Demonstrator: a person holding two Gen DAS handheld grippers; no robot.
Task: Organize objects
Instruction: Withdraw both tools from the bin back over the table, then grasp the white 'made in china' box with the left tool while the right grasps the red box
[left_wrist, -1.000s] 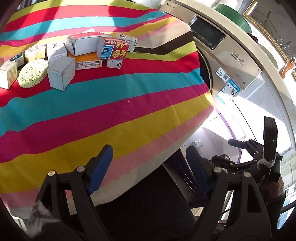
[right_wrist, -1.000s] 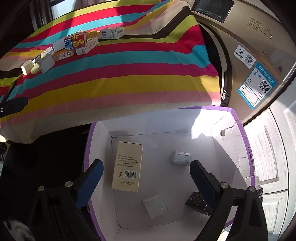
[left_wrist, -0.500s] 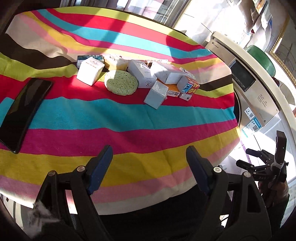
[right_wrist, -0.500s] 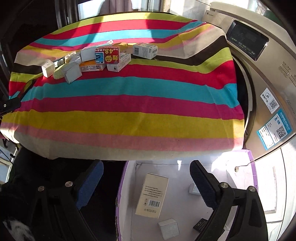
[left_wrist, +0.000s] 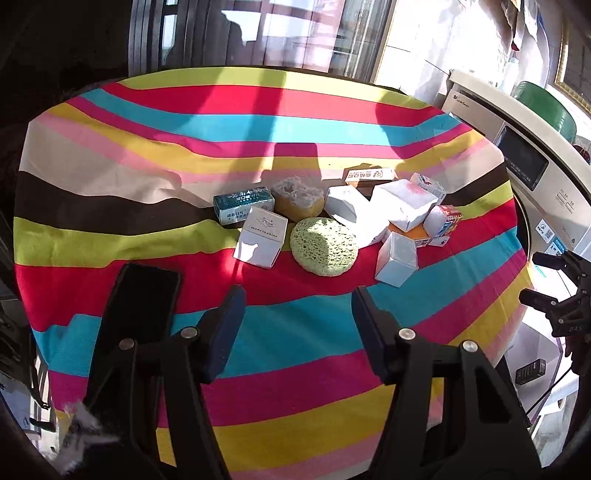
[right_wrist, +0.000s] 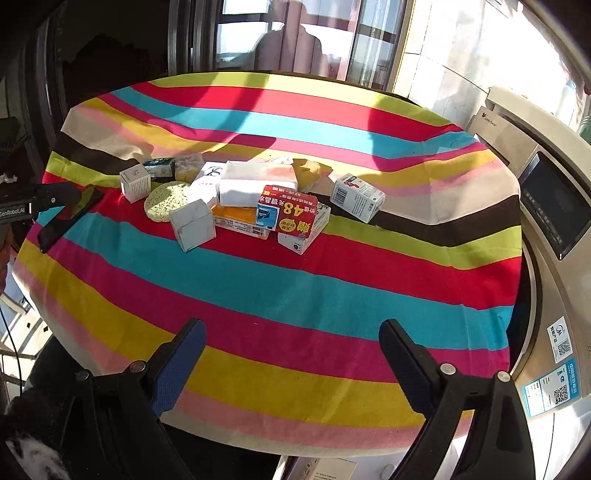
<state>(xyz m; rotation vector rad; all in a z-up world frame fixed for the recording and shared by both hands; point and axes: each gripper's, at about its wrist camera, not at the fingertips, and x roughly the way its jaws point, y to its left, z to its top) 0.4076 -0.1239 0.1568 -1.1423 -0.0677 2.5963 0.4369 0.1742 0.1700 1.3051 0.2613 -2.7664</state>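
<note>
The left tongs had just been narrowing, with nothing between the jaws. The right tongs stood spread and empty. The pile of boxes lay ahead of both, past bare cloth. Its row ran crosswise to the left tongs, which looked the nearer, the sponge just beyond their tips.

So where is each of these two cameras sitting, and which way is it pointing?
Left wrist view: sits on the left gripper, looking down along its open, empty fingers at the striped tablecloth, the black phone and the green sponge; the right gripper shows at the right edge.
Right wrist view: sits on the right gripper, open and empty, facing the same table beside the washing machine; the left gripper pokes in at left.
Shared: both show the tablecloth, sponge, phone and heap of small boxes.
</note>
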